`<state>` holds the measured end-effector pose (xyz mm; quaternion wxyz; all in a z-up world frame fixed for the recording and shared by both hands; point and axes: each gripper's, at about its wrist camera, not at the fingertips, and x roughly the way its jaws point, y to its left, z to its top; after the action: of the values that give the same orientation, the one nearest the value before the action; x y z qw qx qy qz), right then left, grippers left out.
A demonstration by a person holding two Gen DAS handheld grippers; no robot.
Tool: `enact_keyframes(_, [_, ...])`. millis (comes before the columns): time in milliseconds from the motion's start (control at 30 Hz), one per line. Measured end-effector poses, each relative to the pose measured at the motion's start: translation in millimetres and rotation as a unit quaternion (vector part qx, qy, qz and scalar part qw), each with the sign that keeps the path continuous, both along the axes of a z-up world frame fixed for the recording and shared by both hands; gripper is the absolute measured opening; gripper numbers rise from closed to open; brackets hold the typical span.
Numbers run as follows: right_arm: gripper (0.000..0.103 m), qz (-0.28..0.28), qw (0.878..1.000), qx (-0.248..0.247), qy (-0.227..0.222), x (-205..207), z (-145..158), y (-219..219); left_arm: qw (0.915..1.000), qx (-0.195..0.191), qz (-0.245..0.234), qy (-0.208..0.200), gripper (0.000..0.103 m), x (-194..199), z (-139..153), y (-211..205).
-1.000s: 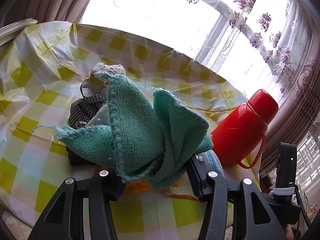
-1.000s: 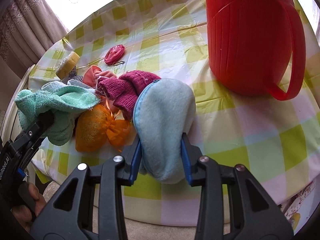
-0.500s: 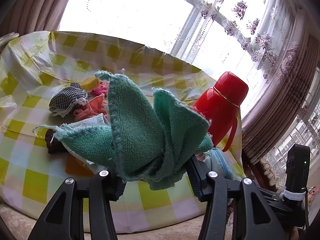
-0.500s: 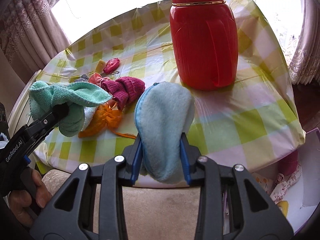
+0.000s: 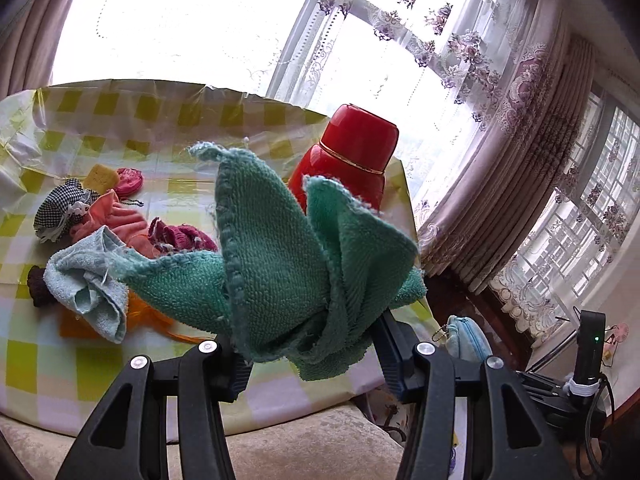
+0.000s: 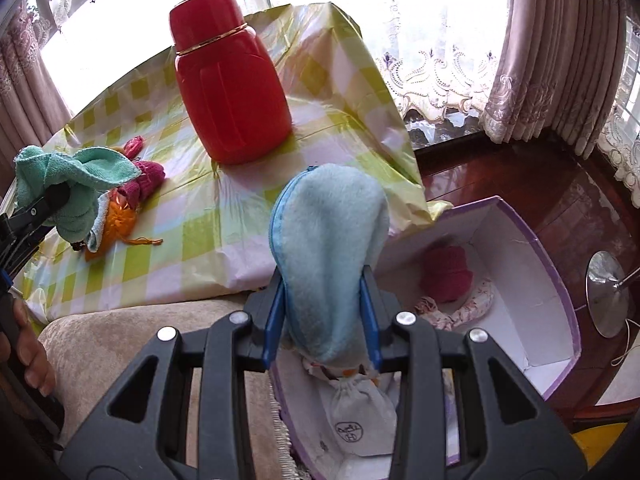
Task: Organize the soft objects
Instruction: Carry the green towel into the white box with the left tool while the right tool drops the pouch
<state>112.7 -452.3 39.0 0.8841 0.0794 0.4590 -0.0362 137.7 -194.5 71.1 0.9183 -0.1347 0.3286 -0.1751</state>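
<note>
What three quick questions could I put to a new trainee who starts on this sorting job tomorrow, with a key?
1. True or false: the right claw is shut on the light blue plush pouch.
2. Which item does the left claw hold? A) orange mesh bag B) green towel C) checked cap
3. Fill in: the white box with purple edges stands on the floor beside the table and already holds a ____ knitted item.

Key
1. True.
2. B, the green towel; the orange mesh bag and checked cap lie on the checked tablecloth.
3. Pink: the pink knitted item.
</note>
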Motion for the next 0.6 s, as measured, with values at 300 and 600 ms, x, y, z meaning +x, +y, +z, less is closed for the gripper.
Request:
enact_keyframes(300, [0.038, -0.087, 0.995, -0.037, 0.034, -39, -17, -83, 0.9985, 0.009, -0.053, -0.003, 0.053, -11, 5, -47])
enact_keyframes(600, [0.053, -0.138, 0.985, -0.052, 0.094, -61, -47, -136, 0.9949, 0.020, -0.099, -0.001, 0.053, -17, 6, -90])
